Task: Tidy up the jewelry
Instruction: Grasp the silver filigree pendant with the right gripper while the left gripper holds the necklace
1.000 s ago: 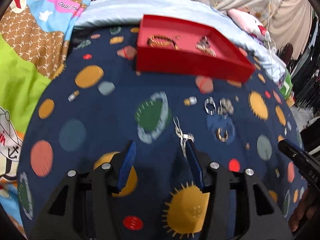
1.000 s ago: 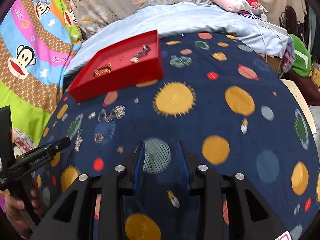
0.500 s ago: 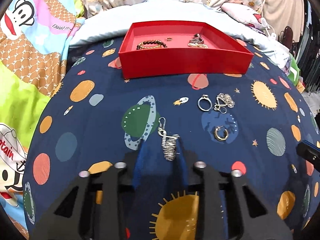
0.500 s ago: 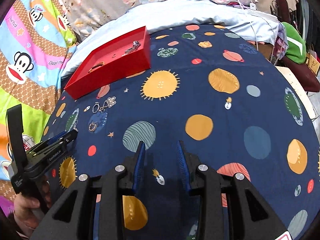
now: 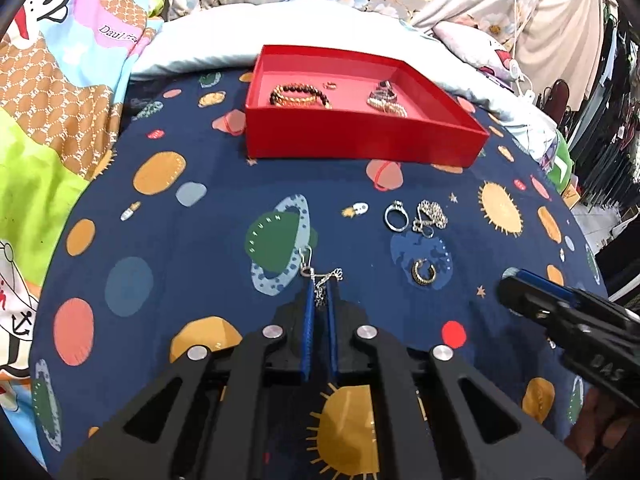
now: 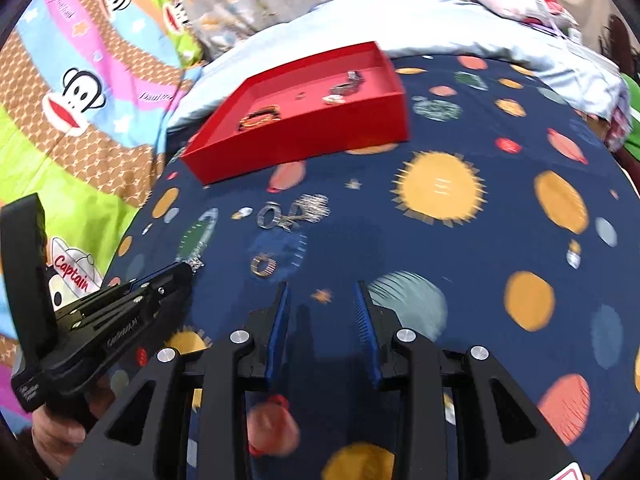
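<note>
The left claw is being seen with its blue pads drawn together on a thin silver chain with a hook clasp; the jaws have just been closing onto it. Part of the chain is lying pinched between the pads, and the clasp end is trailing forward onto the dark blue planet-print bedspread, over a green ringed planet motif.

The right claw is being held part-way open above the bedspread with nothing between its pads; this view is being smeared by motion, so fine detail is uncertain.

To the right of the held chain, three loose pieces are resting on the bedspread: a silver ring with a small stone, a bunched silver chain just beside it, and a dark gold hoop-shaped earring nearer the camera. The hoop is also being seen just ahead of the right claw's left pad, apart from it.

Behind these, a shallow red rectangular tray is sitting on the bedspread. A brown beaded bracelet is lying in its left part, a small ring near the middle, and a heap of pale beaded jewellery to the right.

A hand is gripping the left tool's handle.
</note>
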Available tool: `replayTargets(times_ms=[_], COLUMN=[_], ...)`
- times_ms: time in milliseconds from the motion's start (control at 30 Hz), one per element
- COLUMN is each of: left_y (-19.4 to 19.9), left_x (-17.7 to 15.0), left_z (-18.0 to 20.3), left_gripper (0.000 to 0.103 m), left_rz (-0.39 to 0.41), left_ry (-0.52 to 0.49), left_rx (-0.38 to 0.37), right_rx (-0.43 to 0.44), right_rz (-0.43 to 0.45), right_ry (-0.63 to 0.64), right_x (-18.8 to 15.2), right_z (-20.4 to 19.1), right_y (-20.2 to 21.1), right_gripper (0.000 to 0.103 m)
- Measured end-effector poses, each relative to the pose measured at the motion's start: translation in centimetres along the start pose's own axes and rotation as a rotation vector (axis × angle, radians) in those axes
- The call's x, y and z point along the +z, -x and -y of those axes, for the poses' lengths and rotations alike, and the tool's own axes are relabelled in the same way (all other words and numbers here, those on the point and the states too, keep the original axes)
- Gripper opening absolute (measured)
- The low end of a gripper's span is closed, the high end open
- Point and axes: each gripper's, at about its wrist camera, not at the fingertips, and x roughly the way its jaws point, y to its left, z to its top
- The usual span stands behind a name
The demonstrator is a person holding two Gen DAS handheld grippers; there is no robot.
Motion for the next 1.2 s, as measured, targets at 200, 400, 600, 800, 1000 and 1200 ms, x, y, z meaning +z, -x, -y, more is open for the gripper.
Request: replayTargets(times_ms=[200,400,600,800,1000,1200], left_y=[0.8,1.1,0.8,0.5,0.3,0.4], left_x=[0.7,1.1,1.1,1.1,1.1,1.1], left_z=[-0.8,-1.5,-1.9,-2.0,-2.0,-2.0], left_gripper=[0.005,0.005,0.005,0.005,0.005,0.005], left_rz=[0.019,0.024,0.018,0.012,0.010,0.007], left_ry=[0.016,0.036,0.046,0.055,0.057,0.061], left_rx=[-0.008,-0.015,-0.023,-0.031,-0.036,-0.039], right_rx=[0.002,-0.014,-0.032,-0.062,-0.127,-0.107], right_rz=[0.010,-0.010,-0.020,-0.010,-0.001,-0.004], right_ry=[0.023,0.015,0.026,0.084,0.127,0.098], right_x=[2.1,4.3,5.4,5.7,5.5,5.4], right_z=[-1.2,-0.6,-0.6,-1.5,-1.8,-1.1], right_y=[-1.9,-4.7,-6.5,-7.1,-7.0,-6.8], right_gripper=[0.032,0.032,0.032,0.034,0.012,0.011])
